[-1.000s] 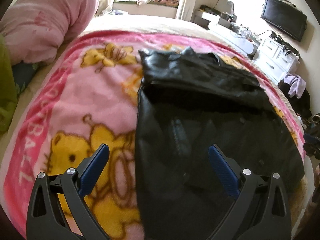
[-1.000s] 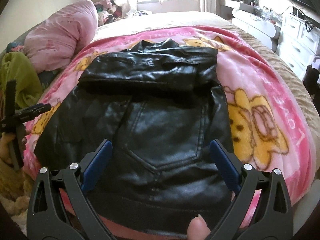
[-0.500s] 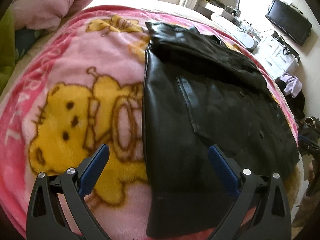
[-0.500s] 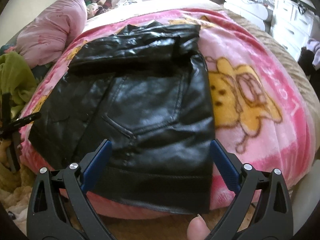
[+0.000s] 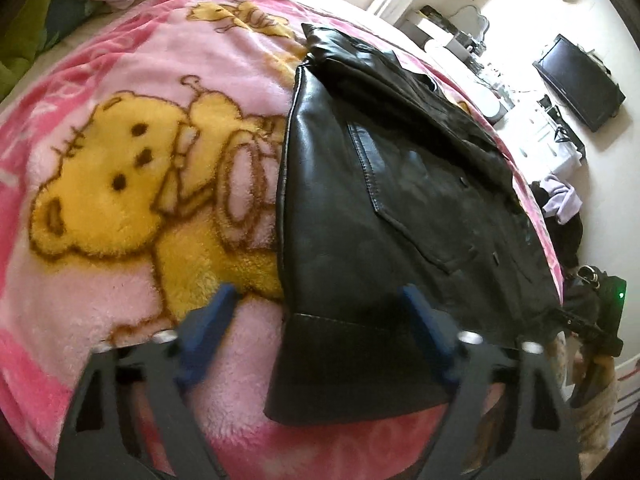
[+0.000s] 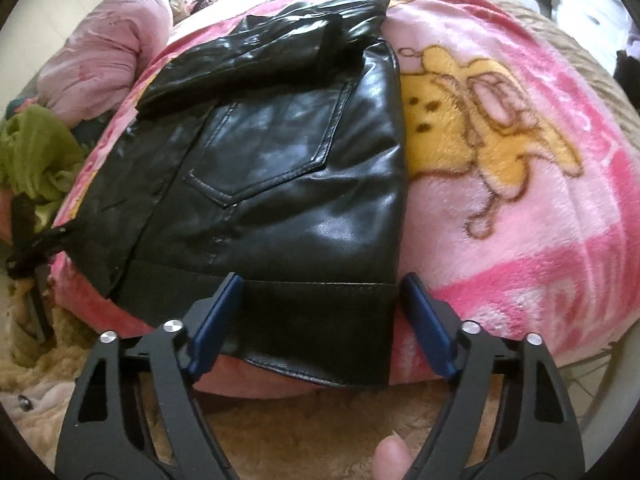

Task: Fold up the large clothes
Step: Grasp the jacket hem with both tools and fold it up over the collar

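Note:
A black leather jacket (image 5: 392, 208) lies flat on a pink bear-print blanket (image 5: 132, 184), sleeves folded across its upper part. My left gripper (image 5: 320, 300) is open, low over the jacket's near left hem corner. In the right wrist view the jacket (image 6: 280, 160) fills the middle, and my right gripper (image 6: 320, 288) is open with its fingers straddling the near right hem corner at the bed's edge. Neither gripper holds anything. The other gripper shows at the left edge (image 6: 28, 248).
A pink duvet (image 6: 108, 60) and green cloth (image 6: 36, 148) lie at the far left of the bed. A TV (image 5: 580, 80), white drawers and a clothes pile (image 5: 560, 204) stand to the right. Beige carpet (image 6: 320, 432) lies below the bed edge.
Both grippers have dropped lower and closer to the jacket's near hem, each now at a hem corner. Both stayed open. The jacket has not moved.

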`<state>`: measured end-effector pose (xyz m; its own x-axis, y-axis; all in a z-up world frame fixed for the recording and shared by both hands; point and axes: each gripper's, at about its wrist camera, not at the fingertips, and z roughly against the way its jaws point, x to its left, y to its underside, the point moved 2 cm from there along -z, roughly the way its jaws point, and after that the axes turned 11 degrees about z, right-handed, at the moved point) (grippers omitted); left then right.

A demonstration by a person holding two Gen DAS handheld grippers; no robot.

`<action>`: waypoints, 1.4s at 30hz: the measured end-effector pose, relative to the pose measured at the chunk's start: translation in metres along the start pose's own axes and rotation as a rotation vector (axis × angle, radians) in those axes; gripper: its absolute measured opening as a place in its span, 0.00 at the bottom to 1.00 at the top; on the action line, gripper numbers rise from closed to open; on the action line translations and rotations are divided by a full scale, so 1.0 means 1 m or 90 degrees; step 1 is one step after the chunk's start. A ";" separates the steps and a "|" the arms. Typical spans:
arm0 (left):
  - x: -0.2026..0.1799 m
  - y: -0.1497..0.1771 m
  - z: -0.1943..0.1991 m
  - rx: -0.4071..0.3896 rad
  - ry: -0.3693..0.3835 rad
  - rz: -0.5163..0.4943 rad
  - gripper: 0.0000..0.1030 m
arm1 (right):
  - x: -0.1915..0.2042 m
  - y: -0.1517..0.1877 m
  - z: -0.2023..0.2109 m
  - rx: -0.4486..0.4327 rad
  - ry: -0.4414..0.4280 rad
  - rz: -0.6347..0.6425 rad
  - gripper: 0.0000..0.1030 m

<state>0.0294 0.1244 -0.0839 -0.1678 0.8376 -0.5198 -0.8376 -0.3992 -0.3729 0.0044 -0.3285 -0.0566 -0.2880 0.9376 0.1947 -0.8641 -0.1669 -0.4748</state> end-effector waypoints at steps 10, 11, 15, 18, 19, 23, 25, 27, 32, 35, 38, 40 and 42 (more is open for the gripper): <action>-0.014 0.002 0.010 0.002 0.051 0.002 0.16 | 0.004 0.000 0.020 -0.066 -0.030 0.005 0.15; -0.018 0.002 0.015 -0.007 0.056 -0.009 0.12 | 0.008 -0.001 0.024 -0.075 -0.024 0.018 0.13; -0.032 0.003 0.039 -0.028 0.077 -0.039 0.10 | 0.019 -0.004 0.047 -0.109 -0.040 0.034 0.06; -0.034 0.008 0.054 -0.031 0.089 -0.047 0.09 | 0.022 -0.002 0.064 -0.129 -0.054 0.033 0.05; -0.035 0.010 0.061 -0.034 0.096 -0.047 0.09 | 0.021 -0.002 0.068 -0.134 -0.060 0.030 0.05; -0.039 0.010 0.085 -0.050 0.128 -0.044 0.09 | 0.013 -0.006 0.095 -0.176 -0.087 0.009 0.05; -0.041 0.003 0.092 -0.064 0.141 -0.044 0.09 | 0.011 -0.015 0.106 -0.209 -0.090 0.003 0.05; -0.048 -0.010 0.096 -0.080 0.155 -0.047 0.09 | 0.011 -0.027 0.112 -0.234 -0.091 0.002 0.05; -0.066 -0.050 0.098 -0.111 0.173 -0.047 0.09 | 0.008 -0.064 0.122 -0.288 -0.095 0.000 0.05; -0.079 -0.073 0.095 -0.135 0.165 -0.050 0.09 | 0.002 -0.090 0.122 -0.308 -0.104 -0.013 0.05; -0.092 -0.099 0.087 -0.150 0.161 -0.050 0.09 | -0.003 -0.117 0.119 -0.325 -0.096 -0.021 0.05; -0.100 -0.113 0.082 -0.155 0.155 -0.053 0.09 | -0.010 -0.131 0.114 -0.327 -0.104 -0.033 0.05; -0.107 -0.128 0.074 -0.158 0.147 -0.056 0.10 | -0.013 -0.143 0.109 -0.327 -0.103 -0.039 0.05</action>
<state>0.1164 0.1133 0.0764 0.0455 0.7773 -0.6275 -0.6866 -0.4319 -0.5849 0.0868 -0.3502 0.1028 -0.3375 0.8756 0.3455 -0.5802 0.0956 -0.8089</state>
